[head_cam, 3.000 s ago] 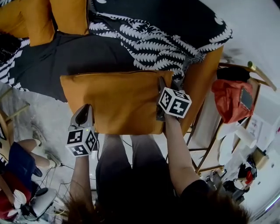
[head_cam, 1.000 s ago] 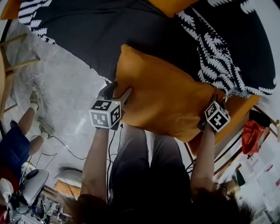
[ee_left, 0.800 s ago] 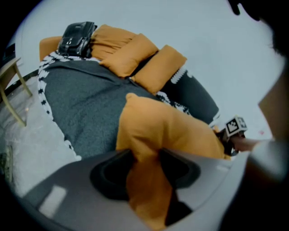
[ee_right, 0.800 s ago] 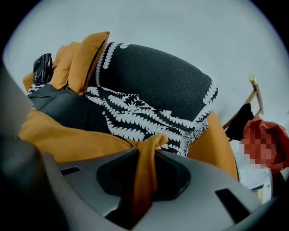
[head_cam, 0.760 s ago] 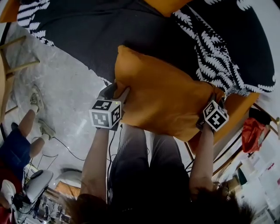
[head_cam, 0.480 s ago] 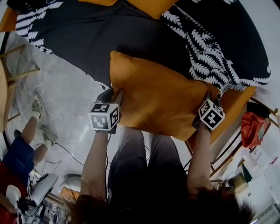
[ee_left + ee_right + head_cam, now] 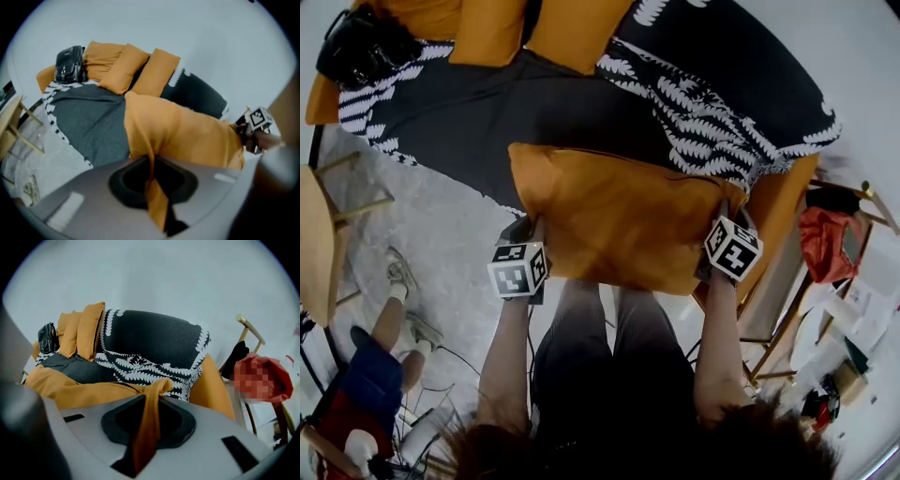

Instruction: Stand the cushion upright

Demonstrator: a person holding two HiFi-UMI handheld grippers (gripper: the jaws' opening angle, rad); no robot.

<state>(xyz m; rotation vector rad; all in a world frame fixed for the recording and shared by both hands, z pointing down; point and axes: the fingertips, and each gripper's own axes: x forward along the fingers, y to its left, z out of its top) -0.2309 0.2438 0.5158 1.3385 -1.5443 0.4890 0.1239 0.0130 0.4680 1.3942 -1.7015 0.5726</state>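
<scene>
Orange cushion point(image 7: 619, 220), plump and roughly square with a soft, creased cover, sits at the front edge of the sofa point(image 7: 478, 122), pinched by its two near corners. The left claw point(image 7: 151, 163) and right claw point(image 7: 149, 405) have just been closing, and each now clamps a fold of the orange fabric. Judging by its slant, the lift has begun; tipping it fully upright, perhaps against the back cushions point(image 7: 487, 33), remains.
</scene>
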